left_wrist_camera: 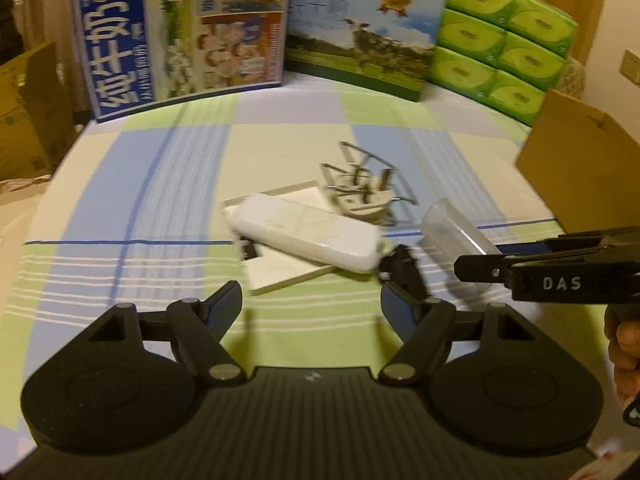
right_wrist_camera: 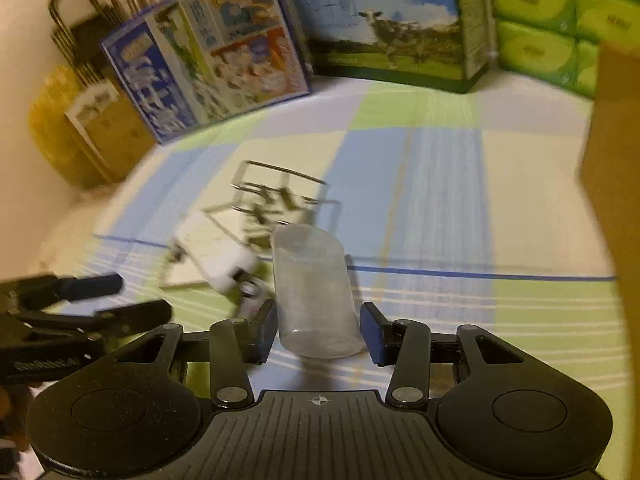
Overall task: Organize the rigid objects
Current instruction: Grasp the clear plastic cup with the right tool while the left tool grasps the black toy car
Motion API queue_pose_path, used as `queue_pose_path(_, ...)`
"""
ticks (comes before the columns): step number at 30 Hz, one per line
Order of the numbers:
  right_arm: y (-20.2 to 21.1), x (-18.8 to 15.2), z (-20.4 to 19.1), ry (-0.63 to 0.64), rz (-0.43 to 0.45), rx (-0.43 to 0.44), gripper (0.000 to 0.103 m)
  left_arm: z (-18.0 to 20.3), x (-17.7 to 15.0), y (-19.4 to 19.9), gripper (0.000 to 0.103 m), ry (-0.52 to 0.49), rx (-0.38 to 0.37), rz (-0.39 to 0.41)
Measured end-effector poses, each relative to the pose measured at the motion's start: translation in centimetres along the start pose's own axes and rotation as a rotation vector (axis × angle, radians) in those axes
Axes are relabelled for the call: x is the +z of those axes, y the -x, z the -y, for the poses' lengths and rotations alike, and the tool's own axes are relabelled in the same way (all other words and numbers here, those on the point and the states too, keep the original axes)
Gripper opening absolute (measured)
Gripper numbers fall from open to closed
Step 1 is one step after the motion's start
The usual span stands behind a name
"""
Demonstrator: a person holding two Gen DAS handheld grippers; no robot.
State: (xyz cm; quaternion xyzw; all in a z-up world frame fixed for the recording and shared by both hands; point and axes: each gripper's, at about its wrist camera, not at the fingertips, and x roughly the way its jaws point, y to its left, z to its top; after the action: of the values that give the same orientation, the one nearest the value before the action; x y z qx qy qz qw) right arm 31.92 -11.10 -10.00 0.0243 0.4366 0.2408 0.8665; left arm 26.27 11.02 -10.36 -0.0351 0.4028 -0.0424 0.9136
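Checked cloth in blue, green and cream covers the worktop (left_wrist_camera: 160, 184), with milk cartons (left_wrist_camera: 180, 32) and green tissue packs (left_wrist_camera: 504, 40) standing along its far edge and a brown cardboard box (left_wrist_camera: 580, 168) at my right. Mid-worktop a white remote (left_wrist_camera: 304, 232) lies across flat cards, a wire-and-wood clip tangle (left_wrist_camera: 364, 188) just behind it. My right fingers (right_wrist_camera: 318, 330) are spread either side of a clear plastic cup (right_wrist_camera: 314, 296), not visibly pressing it. My left fingers (left_wrist_camera: 312, 308) gape wide, holding nothing.
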Motion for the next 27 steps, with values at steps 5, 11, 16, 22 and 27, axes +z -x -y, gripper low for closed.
queue_pose_path(5, 1.1, -0.6, 1.1, 0.016, -0.048, -0.050, 0.042, 1.7, 0.2, -0.8, 0.065, -0.012, -0.063, -0.004)
queue_pose_path(11, 1.6, -0.7, 2.4, -0.016, -0.049, 0.011, 0.042, 2.8, 0.6, -2.0, 0.060, 0.017, -0.087, -0.016)
queue_pose_path(16, 1.0, -0.6, 2.2, 0.024, -0.064, -0.020, 0.042, 3.4, 0.5, -2.9, 0.042, 0.005, -0.080, -0.028)
queue_pose_path(22, 1.2, -0.6, 2.1, 0.066, -0.064, -0.068, 0.029, 4.2, 0.1, -3.4, 0.031, -0.049, -0.071, -0.050)
queue_pose_path(27, 1.3, -0.5, 2.6, 0.059, -0.071, -0.082, 0.028, 4.6, -0.6, -3.1, 0.017, -0.124, -0.064, -0.077)
